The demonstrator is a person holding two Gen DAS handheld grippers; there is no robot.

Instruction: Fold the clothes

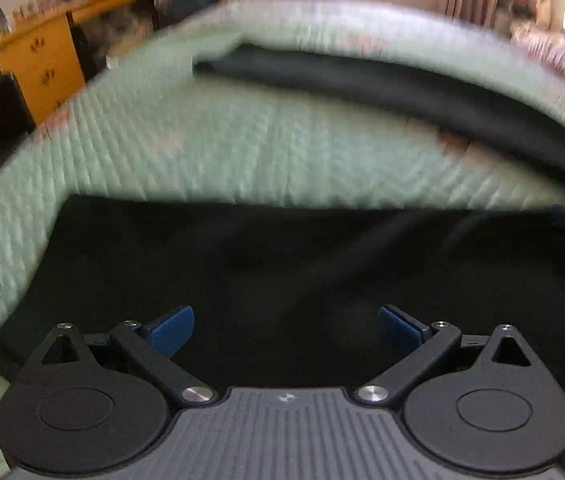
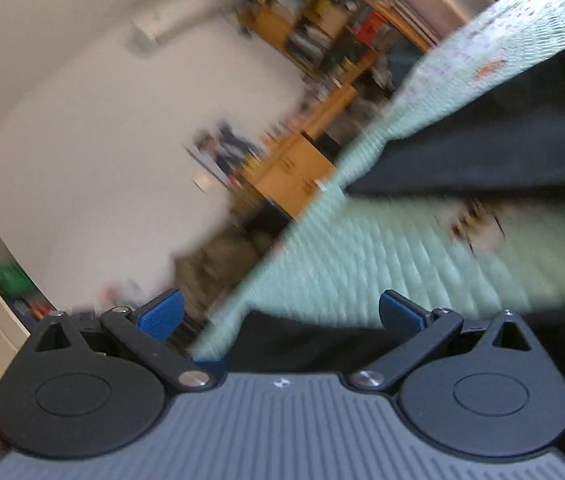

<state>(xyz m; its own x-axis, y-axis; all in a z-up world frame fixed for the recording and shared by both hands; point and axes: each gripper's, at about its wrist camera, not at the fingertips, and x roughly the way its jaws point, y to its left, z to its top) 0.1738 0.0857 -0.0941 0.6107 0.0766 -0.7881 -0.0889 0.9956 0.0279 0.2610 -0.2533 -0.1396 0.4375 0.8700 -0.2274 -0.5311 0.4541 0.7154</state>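
A home bedroom: quilted green bedspread, wooden dresser, cluttered shelves.

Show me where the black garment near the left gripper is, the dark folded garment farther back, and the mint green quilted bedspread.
Black garment [image 1: 282, 264]: left wrist view, its flat middle.
Dark folded garment [image 1: 422, 96]: left wrist view, its top layer.
Mint green quilted bedspread [image 1: 222, 148]: left wrist view, bare stretch between both garments.

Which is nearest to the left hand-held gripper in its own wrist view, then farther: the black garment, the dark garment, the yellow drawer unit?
1. Black garment, directly beneath the left hand-held gripper.
2. Dark garment, ahead across the green bedspread.
3. Yellow drawer unit, far left, beyond the bed.
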